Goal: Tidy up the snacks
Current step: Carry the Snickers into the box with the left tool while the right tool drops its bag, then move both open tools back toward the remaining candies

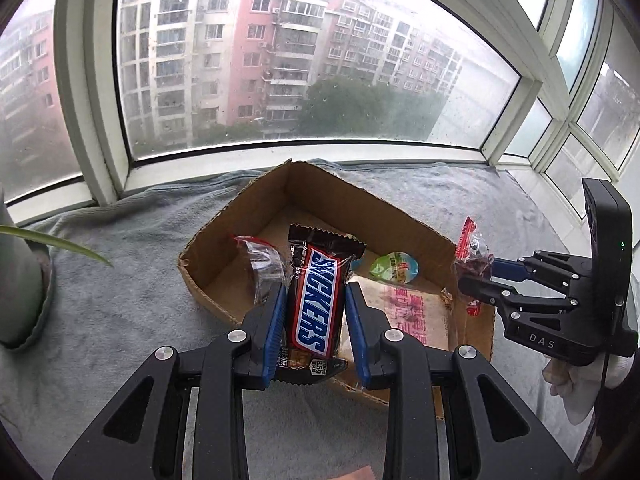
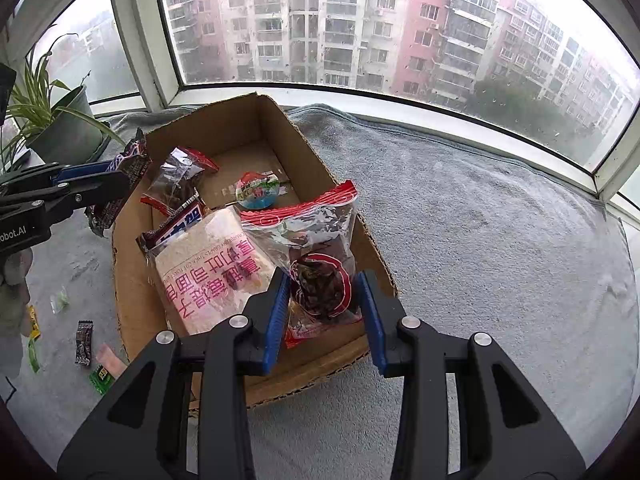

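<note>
Sitting open-topped on a grey blanket, the cardboard box fills the middle of both wrist views, just below the window sill. In the right wrist view it holds a pale bread packet with pink lettering at centre left, a dark chocolate bar wrapper tucked behind it, a clear red-edged snack bag further up, and a small round green-and-blue sweet on the bare floor of the box.

The left gripper, at lower centre of its own view, has its blue pads pressed against both sides of a Snickers bar, held upright over the near wall of the box. The right gripper is closed partway on a clear bag of dark dried fruit with a red top, which it holds above the near right corner of the box; the same bag shows at the right edge of the left wrist view, pinched in the fingers.

At lower left of the right wrist view, several small wrapped sweets lie loose on the blanket outside the box. A potted plant stands at upper left beside the window.
</note>
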A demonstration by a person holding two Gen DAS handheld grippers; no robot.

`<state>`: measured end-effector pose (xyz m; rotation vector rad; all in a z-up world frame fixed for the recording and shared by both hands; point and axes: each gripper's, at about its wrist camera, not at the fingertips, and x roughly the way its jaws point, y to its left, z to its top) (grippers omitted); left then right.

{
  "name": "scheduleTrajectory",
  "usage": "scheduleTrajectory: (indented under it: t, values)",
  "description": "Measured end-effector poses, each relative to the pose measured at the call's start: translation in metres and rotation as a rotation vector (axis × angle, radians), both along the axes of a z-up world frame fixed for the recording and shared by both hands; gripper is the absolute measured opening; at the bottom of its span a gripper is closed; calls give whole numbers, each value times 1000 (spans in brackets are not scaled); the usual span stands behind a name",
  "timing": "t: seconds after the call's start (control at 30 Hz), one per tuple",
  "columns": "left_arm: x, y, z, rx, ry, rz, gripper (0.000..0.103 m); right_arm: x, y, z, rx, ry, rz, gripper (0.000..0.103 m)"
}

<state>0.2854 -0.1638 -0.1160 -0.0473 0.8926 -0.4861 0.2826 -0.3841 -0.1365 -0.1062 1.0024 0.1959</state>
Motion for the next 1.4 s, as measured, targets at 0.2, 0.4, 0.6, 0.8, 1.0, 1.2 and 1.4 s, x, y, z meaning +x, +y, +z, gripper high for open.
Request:
scheduleTrajectory:
  t: [0.2,0.4,0.6,0.8,1.0,1.2,1.4]
  values:
    - [-1,-10,-3,3,4,-16,29,0,1,0,4,-2,-6,53]
    - [-1,-10,-2,0,6,-10,59,-7,6,8,-23,-40,3,85]
    - [-5,-3,5,3,-11,-5,59,-12,11,12,-26,-46,5,85]
    - [-15,17,19,-2,-29,19,59,-27,22,27,-18,-71,28,85]
    - [-35,49,35,5,-54,42,59,-49,42,50,17,-110,77,85]
    - [-63,90,48,20,-76,79,59,-72,69,67,44,-134,144,85]
    - [-96,133,49,47,-80,122,59,-90,103,67,53,-124,217,85]
